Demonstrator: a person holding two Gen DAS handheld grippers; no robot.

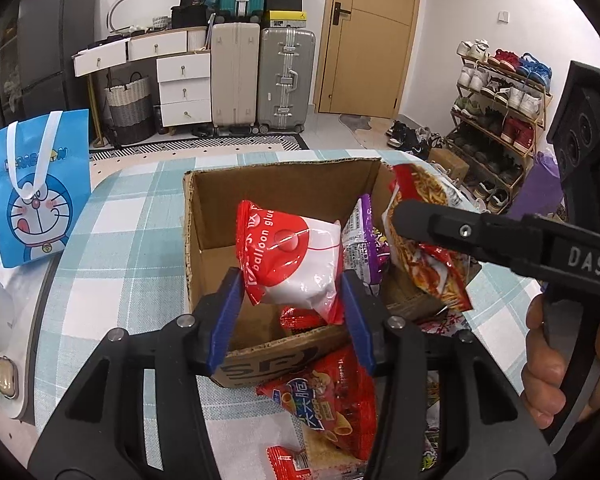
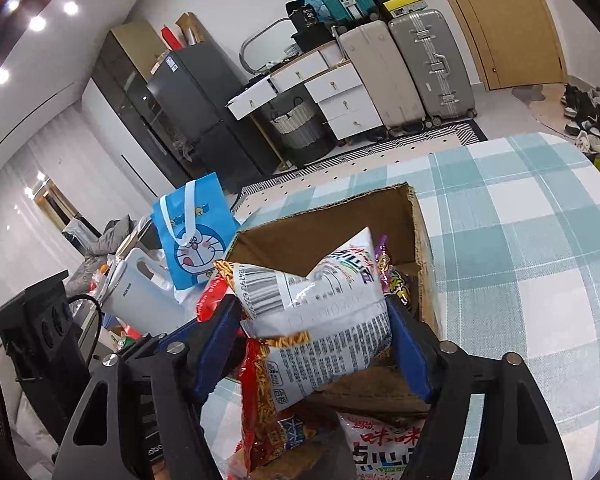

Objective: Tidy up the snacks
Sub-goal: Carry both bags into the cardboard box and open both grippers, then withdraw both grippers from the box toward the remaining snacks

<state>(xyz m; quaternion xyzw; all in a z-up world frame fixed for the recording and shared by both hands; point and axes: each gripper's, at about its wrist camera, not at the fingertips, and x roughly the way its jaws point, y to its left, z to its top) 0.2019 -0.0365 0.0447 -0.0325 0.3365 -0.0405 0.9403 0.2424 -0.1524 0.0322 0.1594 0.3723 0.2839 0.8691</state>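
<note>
The left hand-held gripper (image 1: pixel 290 300) clamps a red-and-white snack bag (image 1: pixel 296 260) printed "balloon glue" between its blue fingers (image 1: pixel 226 316), holding it above the open cardboard box (image 1: pixel 216 236). The right hand-held gripper (image 2: pixel 314 344) likewise grips a puffy white snack bag with fried sticks pictured on it (image 2: pixel 324 312), its blue pads pressed against both sides of the bag; in the left wrist view the same bag (image 1: pixel 424 240) hangs at the box's right edge, red and orange on its front, with the person's right hand (image 1: pixel 560 364) around the gripper handle. Just below the left gripper a red chip bag (image 1: pixel 332 396) lies on the table (image 1: pixel 120 240) against the near wall of the box, and a smaller red packet (image 1: pixel 288 460) lies nearer still. Under the right gripper a white bag with red lettering (image 2: pixel 384 448) rests on the table beside more red packets. Inside the box, a purple snack bag (image 1: pixel 362 236) leans by the right wall and a red packet (image 1: pixel 300 318) lies on the bottom. The table carries a teal-and-white checked cloth. To the left of the box stands a blue Doraemon gift bag (image 1: pixel 40 188), upright and apart from the box, with a white kettle (image 2: pixel 144 296) just beside it in the right wrist view. Beyond the table, against the far wall, are a white drawer unit (image 1: pixel 180 84), suitcases (image 1: pixel 284 80), a wooden door (image 1: pixel 372 36) and a shoe rack (image 1: pixel 500 116).
</note>
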